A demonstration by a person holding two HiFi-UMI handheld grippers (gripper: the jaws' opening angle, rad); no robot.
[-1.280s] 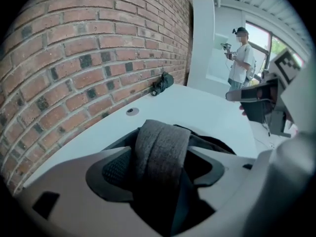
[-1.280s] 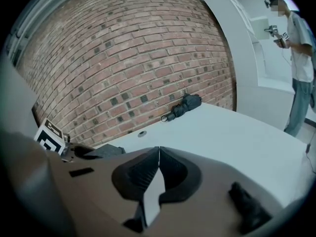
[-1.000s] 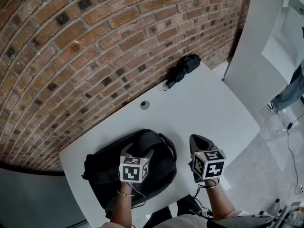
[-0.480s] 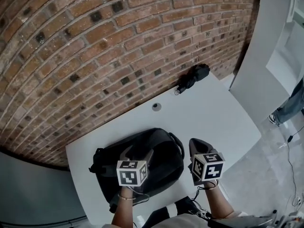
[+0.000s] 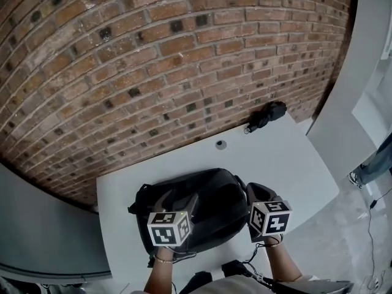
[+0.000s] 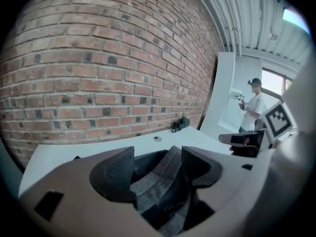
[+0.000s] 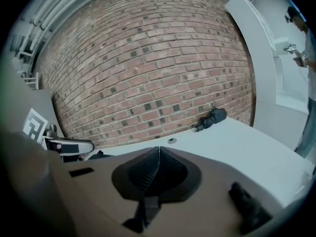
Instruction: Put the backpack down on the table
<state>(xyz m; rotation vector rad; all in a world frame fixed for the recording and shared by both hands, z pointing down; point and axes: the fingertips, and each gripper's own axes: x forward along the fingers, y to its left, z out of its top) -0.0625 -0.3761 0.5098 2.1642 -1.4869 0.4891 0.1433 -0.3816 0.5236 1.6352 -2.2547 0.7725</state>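
Observation:
A black backpack [image 5: 208,210] lies flat on the white table [image 5: 288,158], near its front edge. My left gripper [image 5: 176,202] is over the pack's middle, its jaws held a little apart by a dark padded strap [image 6: 157,179] that runs between them. My right gripper [image 5: 257,192] is shut with nothing in it; its pads meet in a thin line in the right gripper view [image 7: 158,157]. It hovers just off the pack's right edge.
A folded black umbrella [image 5: 266,115] lies at the table's far right corner by the brick wall [image 5: 171,60]. A small round grommet [image 5: 220,144] sits in the tabletop behind the pack. A person [image 6: 254,107] stands beyond the white pillar [image 5: 343,103].
The head view has swung, so the table sits lower and more to the right. The backpack keeps its place on the table. My right gripper has come slightly closer to the pack's edge.

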